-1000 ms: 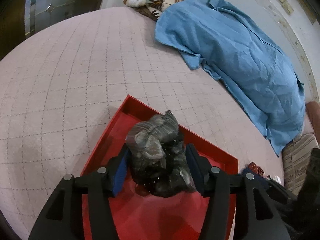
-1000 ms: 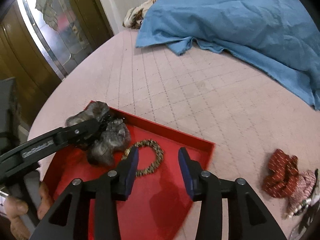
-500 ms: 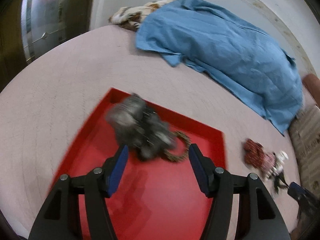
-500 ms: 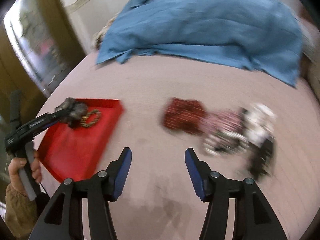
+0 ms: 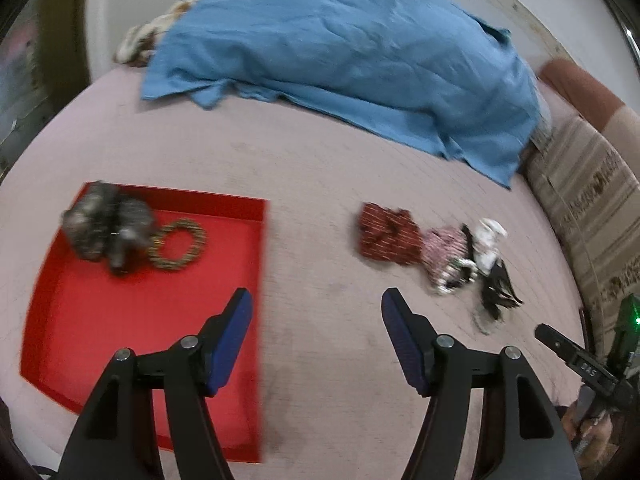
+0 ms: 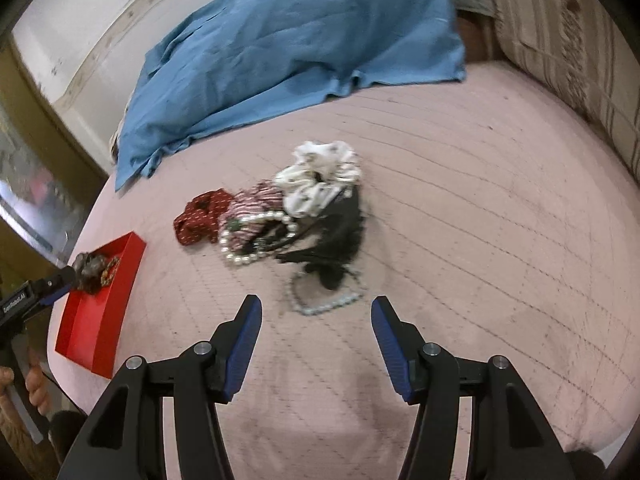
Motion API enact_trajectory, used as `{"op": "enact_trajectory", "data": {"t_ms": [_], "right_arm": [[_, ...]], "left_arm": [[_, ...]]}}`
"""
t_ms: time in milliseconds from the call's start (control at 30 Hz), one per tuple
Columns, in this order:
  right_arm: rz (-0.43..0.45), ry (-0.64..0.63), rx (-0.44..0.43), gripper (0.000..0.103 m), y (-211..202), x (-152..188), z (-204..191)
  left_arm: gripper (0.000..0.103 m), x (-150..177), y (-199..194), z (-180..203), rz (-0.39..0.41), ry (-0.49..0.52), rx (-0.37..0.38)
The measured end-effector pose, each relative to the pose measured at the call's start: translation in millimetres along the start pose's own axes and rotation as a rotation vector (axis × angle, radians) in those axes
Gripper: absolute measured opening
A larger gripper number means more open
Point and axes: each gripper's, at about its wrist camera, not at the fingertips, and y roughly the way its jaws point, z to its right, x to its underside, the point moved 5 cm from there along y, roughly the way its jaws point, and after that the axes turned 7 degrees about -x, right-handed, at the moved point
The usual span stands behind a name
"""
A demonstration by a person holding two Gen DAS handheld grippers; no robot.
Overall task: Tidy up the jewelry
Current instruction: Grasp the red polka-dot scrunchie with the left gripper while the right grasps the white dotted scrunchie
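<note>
We see the left hand-held gripper (image 5: 316, 312) with its blue pads apart and its jaws opening, nothing between them, only the pink quilted bed (image 5: 320, 184) below. The right hand-held gripper (image 6: 316, 316) also stands apart and empty above the same bed cover.

To the left of the left hand-held gripper lies a red tray (image 5: 80, 320), shallow and square-cornered. In its far part sits a grey, crumpled scrunchie (image 5: 106, 226), and touching it on the right is a braided ring-shaped bracelet (image 5: 178, 244) in gold and dark tones.

Ahead of the right hand-held gripper, and ahead and to the right of the left one, the unsorted heap lies on the bed. A dark red scrunchie with small white marks (image 6: 198, 218) is at its left end, next to a pink and white striped scrunchie (image 6: 250, 204). A white printed scrunchie (image 6: 320, 178) sits at the far side of the heap. A string of large white pearls (image 6: 256, 240) loops over the striped piece, and a black fringed piece (image 6: 336, 244) spreads to the right of it. Nearest the right hand-held gripper, just beyond its fingertips, lies a thin loop of pale blue beads (image 6: 328, 300), partly under the black piece.

Beyond everything a blue cloth (image 5: 340, 52) lies spread over the far side of the bed.
</note>
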Motion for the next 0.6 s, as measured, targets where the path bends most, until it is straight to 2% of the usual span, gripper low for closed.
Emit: {"op": "enact_trajectory", "data": {"t_ms": [133,267,400,600], "right_arm": [[0.011,0.043,-0.021,0.062,1.2,0.6,19.9],[0.023,0.067,-0.048,0.062,6.4,-6.8,31.6],[0.046,0.058,-0.072,0.062,12.7,-28.0,32.7],[0.057,0.015,-0.101,0.068,36.4,-72.9,22.7]], "left_arm": [[0.066,-4.7,16.3,28.2,-0.029,0.018,0.002],[0.066,-11.6,41.7,44.0,-0.066,-0.014,0.013],[0.066,-21.2,73.1,51.1,-0.097,-0.045,-0.002],[0.066,-38.2,113.4,57.2,-0.128,-0.089,-0.008]]}}
